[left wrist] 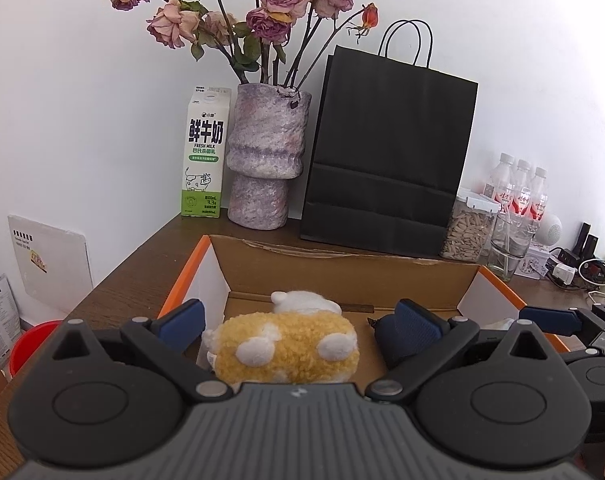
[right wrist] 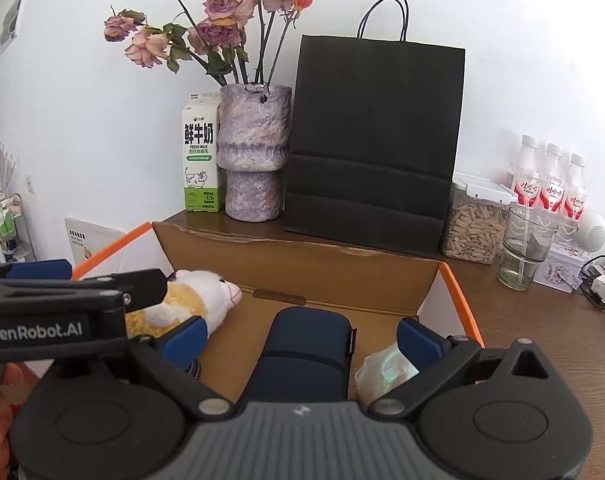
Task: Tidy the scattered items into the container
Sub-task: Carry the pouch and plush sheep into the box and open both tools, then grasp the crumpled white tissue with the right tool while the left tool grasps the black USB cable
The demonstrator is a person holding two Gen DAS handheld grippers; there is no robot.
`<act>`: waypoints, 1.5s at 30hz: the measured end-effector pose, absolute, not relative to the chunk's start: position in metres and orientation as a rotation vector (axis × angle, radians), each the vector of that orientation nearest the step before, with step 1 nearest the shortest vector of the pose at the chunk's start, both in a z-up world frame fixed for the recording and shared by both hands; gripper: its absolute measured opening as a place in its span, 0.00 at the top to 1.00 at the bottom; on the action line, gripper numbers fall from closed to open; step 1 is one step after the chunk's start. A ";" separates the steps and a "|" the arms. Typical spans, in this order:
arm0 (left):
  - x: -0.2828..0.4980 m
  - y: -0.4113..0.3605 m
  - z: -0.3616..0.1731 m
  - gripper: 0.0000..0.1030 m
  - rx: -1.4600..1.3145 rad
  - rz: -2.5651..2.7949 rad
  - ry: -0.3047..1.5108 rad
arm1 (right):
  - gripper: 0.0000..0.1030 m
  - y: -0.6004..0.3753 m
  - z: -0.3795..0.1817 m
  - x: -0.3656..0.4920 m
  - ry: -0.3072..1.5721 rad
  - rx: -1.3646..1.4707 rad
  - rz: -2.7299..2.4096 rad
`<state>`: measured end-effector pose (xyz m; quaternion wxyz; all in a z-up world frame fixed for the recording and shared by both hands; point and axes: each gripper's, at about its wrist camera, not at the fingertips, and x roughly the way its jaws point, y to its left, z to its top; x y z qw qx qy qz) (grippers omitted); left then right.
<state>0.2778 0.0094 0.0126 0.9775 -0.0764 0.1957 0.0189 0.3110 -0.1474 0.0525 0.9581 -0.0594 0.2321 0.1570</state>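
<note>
Both my grippers gape empty: left gripper, right gripper | plush, navy pouch, wrapper boxed in container | task looks nearly done.

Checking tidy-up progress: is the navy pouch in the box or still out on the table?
In the box. The navy pouch lies on the cardboard box floor between its walls, beside the plush toy.

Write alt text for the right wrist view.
The open right gripper hangs over a cardboard box holding a navy pouch, a plush sheep and a crumpled wrapper. The left gripper enters from the left.
</note>
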 end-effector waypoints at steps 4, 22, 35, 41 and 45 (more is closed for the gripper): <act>0.272 0.010 0.017 0.00 -0.161 0.032 0.373 | 0.02 -0.146 0.053 0.308 0.472 -0.129 0.322; 0.184 0.028 0.015 0.00 -0.185 0.054 0.308 | 0.01 -0.194 0.058 0.216 0.392 -0.111 0.300; 0.118 0.057 -0.004 0.00 -0.131 0.141 0.377 | 0.01 -0.239 0.030 0.148 0.472 -0.126 0.258; 0.103 0.066 -0.018 0.00 -0.100 0.162 0.450 | 0.01 -0.256 0.019 0.136 0.516 -0.119 0.237; 0.099 0.066 -0.028 0.00 -0.097 0.155 0.489 | 0.01 -0.263 0.009 0.134 0.560 -0.106 0.231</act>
